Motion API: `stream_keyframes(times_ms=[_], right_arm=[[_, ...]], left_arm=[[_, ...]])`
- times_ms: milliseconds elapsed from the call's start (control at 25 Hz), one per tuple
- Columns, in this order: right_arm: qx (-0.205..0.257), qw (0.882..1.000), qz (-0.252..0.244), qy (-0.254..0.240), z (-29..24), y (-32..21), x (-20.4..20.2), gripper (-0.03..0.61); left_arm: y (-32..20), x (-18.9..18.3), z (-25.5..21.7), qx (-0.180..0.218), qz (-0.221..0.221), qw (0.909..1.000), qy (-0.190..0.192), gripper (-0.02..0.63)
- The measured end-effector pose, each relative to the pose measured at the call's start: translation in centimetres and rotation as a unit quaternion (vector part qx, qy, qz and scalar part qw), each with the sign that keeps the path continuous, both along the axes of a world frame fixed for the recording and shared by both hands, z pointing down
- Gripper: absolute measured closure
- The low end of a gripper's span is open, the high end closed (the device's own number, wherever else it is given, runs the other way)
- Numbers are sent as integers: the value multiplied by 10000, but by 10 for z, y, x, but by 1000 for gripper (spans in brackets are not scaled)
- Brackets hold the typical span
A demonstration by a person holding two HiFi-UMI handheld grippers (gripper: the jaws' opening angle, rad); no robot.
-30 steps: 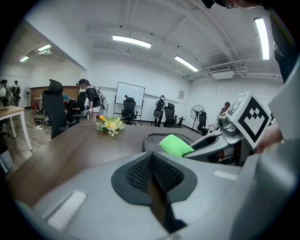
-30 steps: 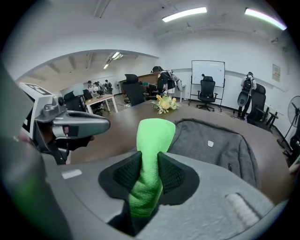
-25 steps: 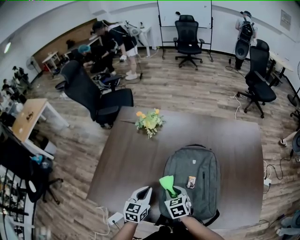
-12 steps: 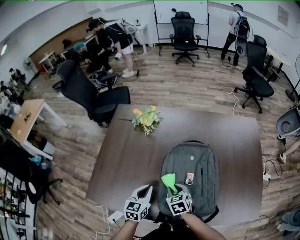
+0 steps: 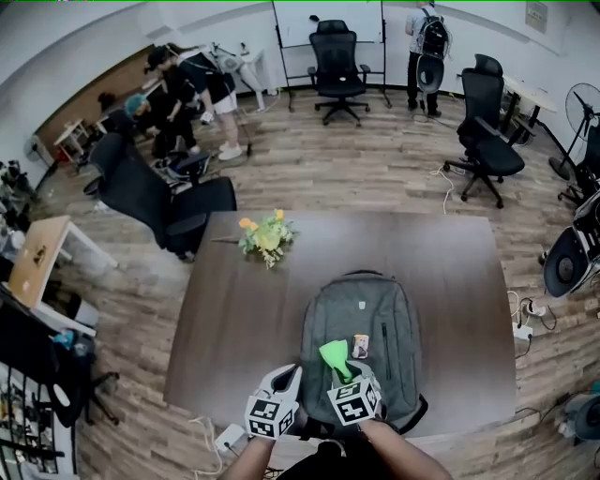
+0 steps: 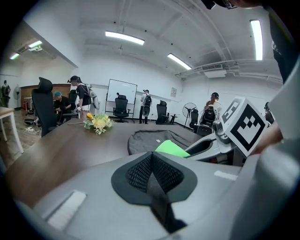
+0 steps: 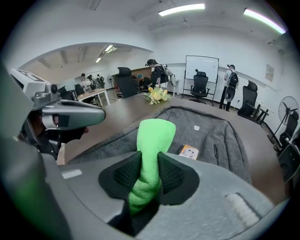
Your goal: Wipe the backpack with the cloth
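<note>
Dark brown table (image 5: 244, 309), grey backpack (image 5: 366, 309) lying flat on its near half. Yellow flower bunch (image 5: 265, 236) well apart, at the far-left edge. Left gripper (image 5: 292, 374) just left of the backpack, jaws together, empty. Right gripper (image 5: 341, 373) over the backpack's near end, clamped on the green cloth (image 5: 334, 356), which sticks out forward. Small orange tag (image 5: 360, 346) just beside the cloth.

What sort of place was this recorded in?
Probably an open-plan office or meeting room: black swivel chairs stand about, a whiteboard is at the far end, and a large brown table sits on wood-look flooring.
</note>
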State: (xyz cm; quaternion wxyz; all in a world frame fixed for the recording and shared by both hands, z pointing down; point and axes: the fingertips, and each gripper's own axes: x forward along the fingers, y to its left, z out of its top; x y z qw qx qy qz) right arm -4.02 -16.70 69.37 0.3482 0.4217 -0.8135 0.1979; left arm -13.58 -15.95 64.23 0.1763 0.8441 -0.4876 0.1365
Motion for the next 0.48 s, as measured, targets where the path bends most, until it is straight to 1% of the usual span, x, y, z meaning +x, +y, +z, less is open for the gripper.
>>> stream_keyframes(times_ms=[320, 480], right_arm=[[14, 9988, 441, 190, -5, -10, 51, 468], [11, 9972, 665, 334, -5, -10, 76, 469]], left_arm=[[4, 13, -5, 46, 133, 9999, 1, 594], [7, 14, -4, 46, 132, 9999, 25, 594]])
